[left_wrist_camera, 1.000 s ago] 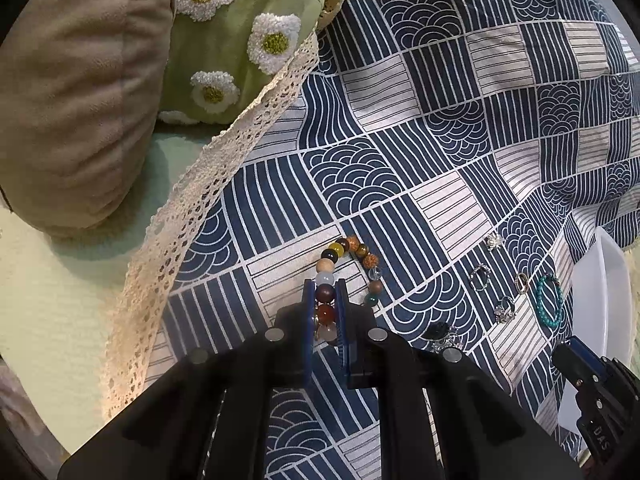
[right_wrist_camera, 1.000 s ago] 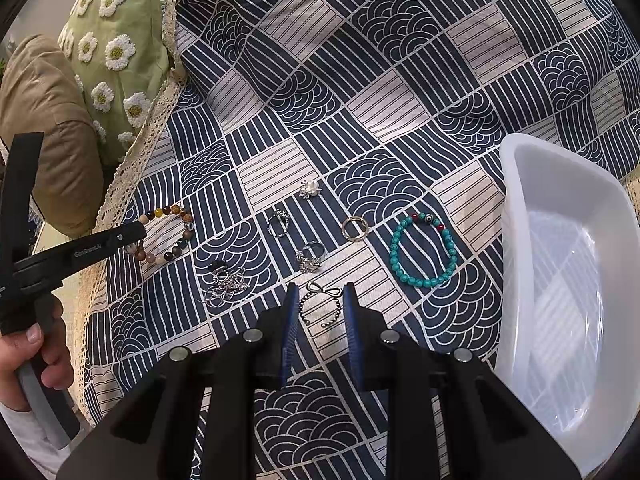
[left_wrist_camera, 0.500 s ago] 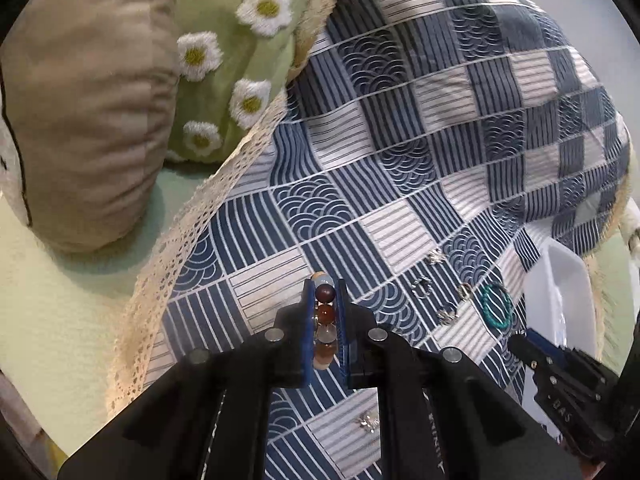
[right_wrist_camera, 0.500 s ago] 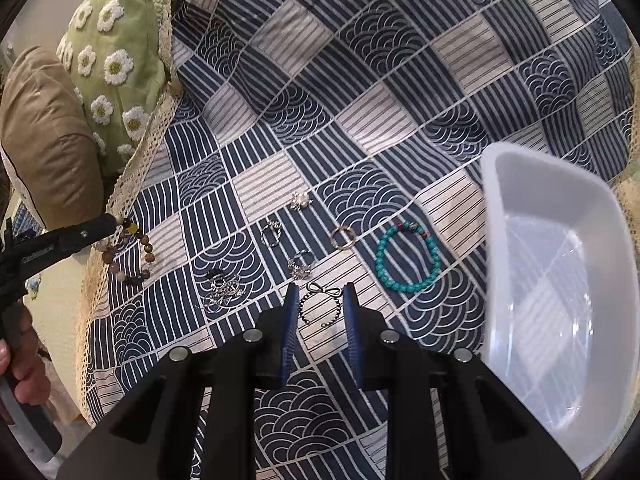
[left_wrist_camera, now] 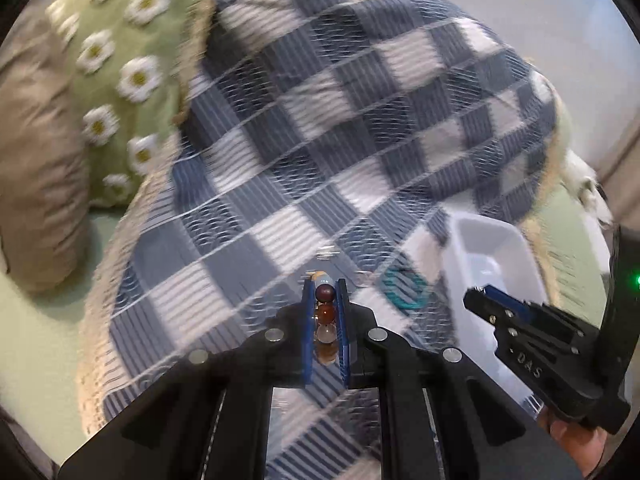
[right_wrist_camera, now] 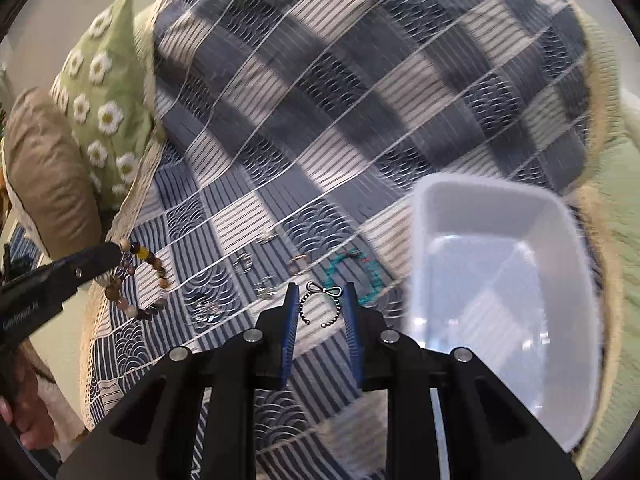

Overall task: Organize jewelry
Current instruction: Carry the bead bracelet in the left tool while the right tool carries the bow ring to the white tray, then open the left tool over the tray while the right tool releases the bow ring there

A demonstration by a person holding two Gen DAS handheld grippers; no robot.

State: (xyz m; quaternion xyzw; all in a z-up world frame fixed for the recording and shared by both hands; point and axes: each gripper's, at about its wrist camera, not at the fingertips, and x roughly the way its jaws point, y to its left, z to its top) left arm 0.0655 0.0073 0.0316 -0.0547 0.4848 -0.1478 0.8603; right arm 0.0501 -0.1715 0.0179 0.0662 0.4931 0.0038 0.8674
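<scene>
Held tight by the left gripper (left_wrist_camera: 325, 312): a round bracelet of brown, red and yellow beads (right_wrist_camera: 138, 280), up off the blue and white patterned cloth (right_wrist_camera: 320, 120), left of the clear white plastic tray (right_wrist_camera: 500, 280). Pinched between the right gripper (right_wrist_camera: 322, 308) fingers, with room to spare: a small silver beaded bracelet with a bow (right_wrist_camera: 322, 302), just left of the tray. Might slip and drop before reaching the tray, from swinging or a loose pinch.
</scene>
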